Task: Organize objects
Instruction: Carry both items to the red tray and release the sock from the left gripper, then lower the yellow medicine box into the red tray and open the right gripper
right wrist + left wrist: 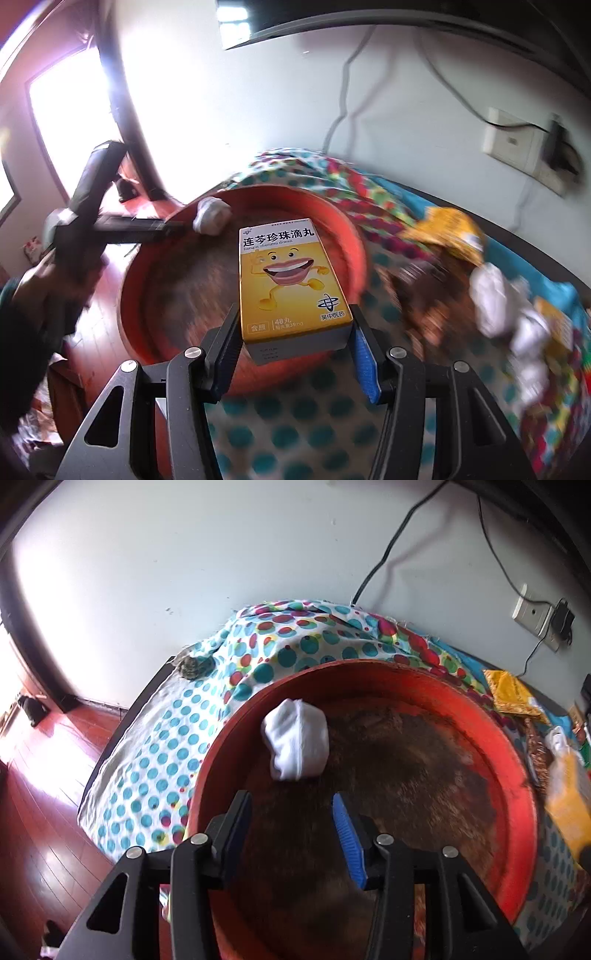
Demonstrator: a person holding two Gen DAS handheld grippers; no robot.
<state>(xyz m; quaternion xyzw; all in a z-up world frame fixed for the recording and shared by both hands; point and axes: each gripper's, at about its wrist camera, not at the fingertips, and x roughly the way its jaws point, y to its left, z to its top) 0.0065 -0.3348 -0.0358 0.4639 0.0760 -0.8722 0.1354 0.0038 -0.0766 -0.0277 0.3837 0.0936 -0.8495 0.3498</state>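
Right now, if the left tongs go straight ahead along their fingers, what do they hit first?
Probably the white rolled sock, lying inside the red basin just beyond the open left tongs and slightly left of their line. Depth is unclear; angled lower, they'd meet the basin's brown floor first.

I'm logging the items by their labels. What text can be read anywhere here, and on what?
All on the yellow medicine box held in the right tongs:
"连芩珍珠滴丸"
"lianqin zhenzhu diwan", small, partly guessed
"48丸"
"含服"
"吴中医药"
The line under "48丸" and the top strip: too blurred.
Left wrist view: none.
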